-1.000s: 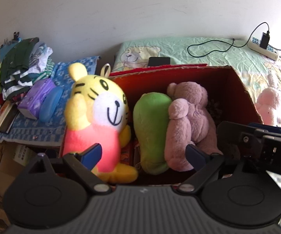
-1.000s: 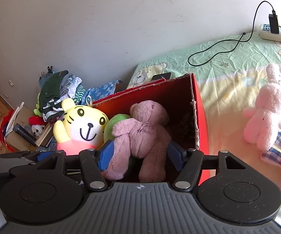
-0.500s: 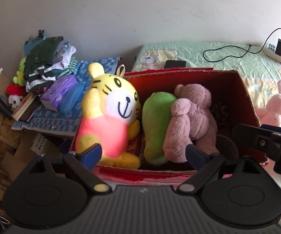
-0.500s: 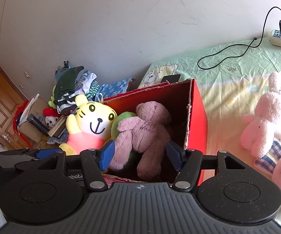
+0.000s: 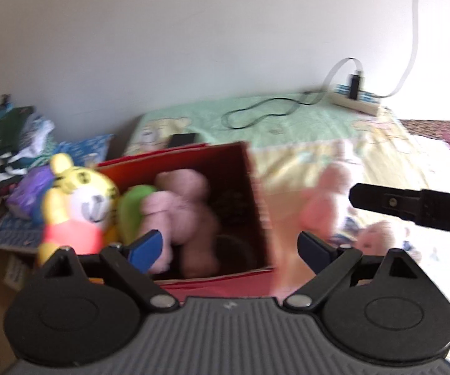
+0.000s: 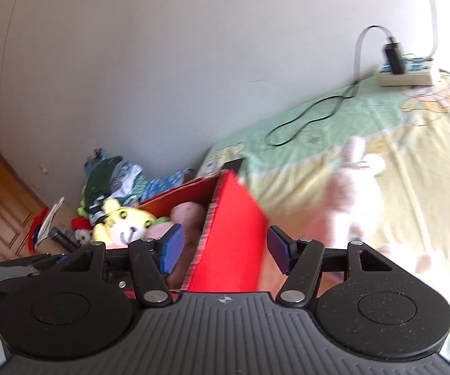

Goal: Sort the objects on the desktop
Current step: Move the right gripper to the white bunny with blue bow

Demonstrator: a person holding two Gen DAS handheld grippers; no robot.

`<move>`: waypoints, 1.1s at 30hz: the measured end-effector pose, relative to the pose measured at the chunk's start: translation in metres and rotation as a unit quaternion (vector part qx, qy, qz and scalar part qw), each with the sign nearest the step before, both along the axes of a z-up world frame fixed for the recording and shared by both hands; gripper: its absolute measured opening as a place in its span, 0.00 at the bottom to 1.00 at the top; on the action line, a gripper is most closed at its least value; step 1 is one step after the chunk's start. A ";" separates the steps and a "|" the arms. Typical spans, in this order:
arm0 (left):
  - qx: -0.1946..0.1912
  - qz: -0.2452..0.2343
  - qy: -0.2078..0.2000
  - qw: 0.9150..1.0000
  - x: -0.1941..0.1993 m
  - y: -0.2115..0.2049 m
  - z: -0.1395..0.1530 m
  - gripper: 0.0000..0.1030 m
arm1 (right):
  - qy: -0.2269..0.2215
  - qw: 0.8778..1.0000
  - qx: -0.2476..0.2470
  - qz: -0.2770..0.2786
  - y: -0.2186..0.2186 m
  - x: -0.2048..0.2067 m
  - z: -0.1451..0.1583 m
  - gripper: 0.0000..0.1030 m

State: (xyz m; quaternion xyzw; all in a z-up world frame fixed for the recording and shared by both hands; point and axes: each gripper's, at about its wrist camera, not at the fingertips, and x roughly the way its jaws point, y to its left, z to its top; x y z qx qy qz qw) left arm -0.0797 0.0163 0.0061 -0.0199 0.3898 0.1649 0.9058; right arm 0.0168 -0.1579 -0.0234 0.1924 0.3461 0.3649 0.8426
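Observation:
A red cardboard box (image 5: 256,206) stands on the bed and holds a yellow tiger plush (image 5: 78,206), a green plush (image 5: 131,209) and a mauve bear (image 5: 187,215). The box (image 6: 234,237) also fills the middle of the right wrist view. A pink rabbit plush (image 5: 325,206) lies on the sheet right of the box; it also shows in the right wrist view (image 6: 350,193). My left gripper (image 5: 229,247) is open and empty, in front of the box. My right gripper (image 6: 225,247) is open and empty, its fingers either side of the box's right wall. Both views are blurred.
A power strip (image 5: 354,103) with a black cable (image 5: 256,115) lies at the back of the bed by the wall. A black phone (image 5: 182,139) lies behind the box. Folded clothes (image 5: 9,143) and books are piled to the left. A second pale plush (image 5: 378,237) lies near the rabbit.
Both grippers have swung to the right and pulled back from the box. The box now sits left of centre and the pink rabbit has come further into view. The jaws stay open.

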 end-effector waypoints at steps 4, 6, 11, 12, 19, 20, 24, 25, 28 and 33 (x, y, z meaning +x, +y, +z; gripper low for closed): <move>-0.026 -0.054 0.011 0.998 0.021 -0.034 -0.015 0.92 | 0.011 0.998 -0.021 -0.052 -0.043 0.010 -0.014 0.61; -0.037 -0.079 0.022 0.996 0.032 -0.051 -0.025 0.92 | 0.026 0.996 -0.029 -0.080 -0.063 0.017 -0.022 0.60; -0.080 -0.129 0.069 0.986 0.058 -0.083 -0.064 0.92 | 0.066 0.988 -0.047 -0.134 -0.102 0.031 -0.043 0.58; -0.093 -0.137 0.081 0.983 0.063 -0.088 -0.073 0.92 | 0.078 0.986 -0.047 -0.140 -0.108 0.034 -0.048 0.56; -0.136 -0.161 0.130 0.969 0.086 -0.109 -0.123 0.92 | 0.138 0.981 -0.043 -0.130 -0.117 0.052 -0.073 0.54; -0.136 -0.156 0.134 0.969 0.090 -0.110 -0.128 0.92 | 0.139 0.981 -0.044 -0.126 -0.116 0.053 -0.074 0.54; -0.156 -0.142 0.142 0.967 0.100 -0.108 -0.143 0.92 | 0.136 0.986 -0.041 -0.089 -0.106 0.061 -0.073 0.54; -0.158 -0.144 0.143 0.966 0.102 -0.109 -0.144 0.92 | 0.132 0.988 -0.042 -0.073 -0.102 0.062 -0.071 0.54; -0.146 -0.155 0.141 0.967 0.107 -0.117 -0.147 0.92 | 0.109 0.992 -0.062 -0.026 -0.084 0.066 -0.065 0.54; -0.143 -0.158 0.142 0.967 0.117 -0.120 -0.154 0.90 | 0.097 0.991 -0.091 0.027 -0.060 0.076 -0.066 0.55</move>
